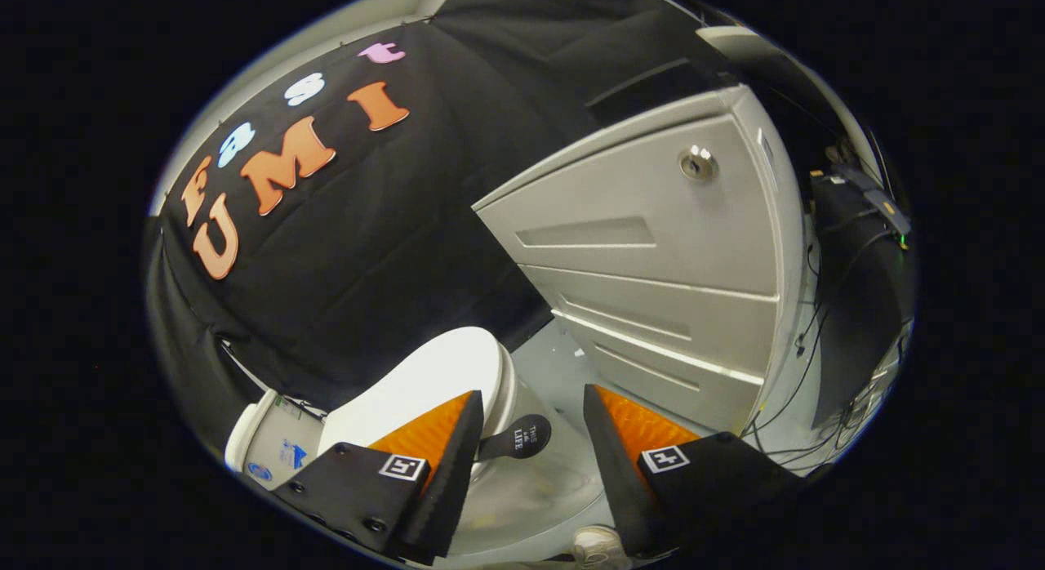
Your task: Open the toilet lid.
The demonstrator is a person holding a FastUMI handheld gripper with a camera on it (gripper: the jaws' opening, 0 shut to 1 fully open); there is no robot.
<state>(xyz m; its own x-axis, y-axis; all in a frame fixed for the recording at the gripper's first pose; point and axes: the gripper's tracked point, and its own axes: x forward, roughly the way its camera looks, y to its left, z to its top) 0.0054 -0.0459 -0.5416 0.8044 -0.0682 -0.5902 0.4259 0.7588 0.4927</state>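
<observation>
A white toilet stands low ahead, its lid [433, 378] lying shut on the bowl, partly hidden behind my left finger. A small dark pull tab [518, 439] sticks out from the lid's front edge, in the gap between my fingers and close to the left one. The tank [261, 443] is at the far end of the lid, against the black cloth wall. My gripper [531, 392] is open, hanging above the toilet's front, and its fingers touch nothing.
A grey metal drawer cabinet [653, 260] with a round lock stands just right of the toilet, a strip of pale floor [555, 366] between them. Cables [808, 390] trail down beside the cabinet. A light shoe [600, 545] shows below the right finger.
</observation>
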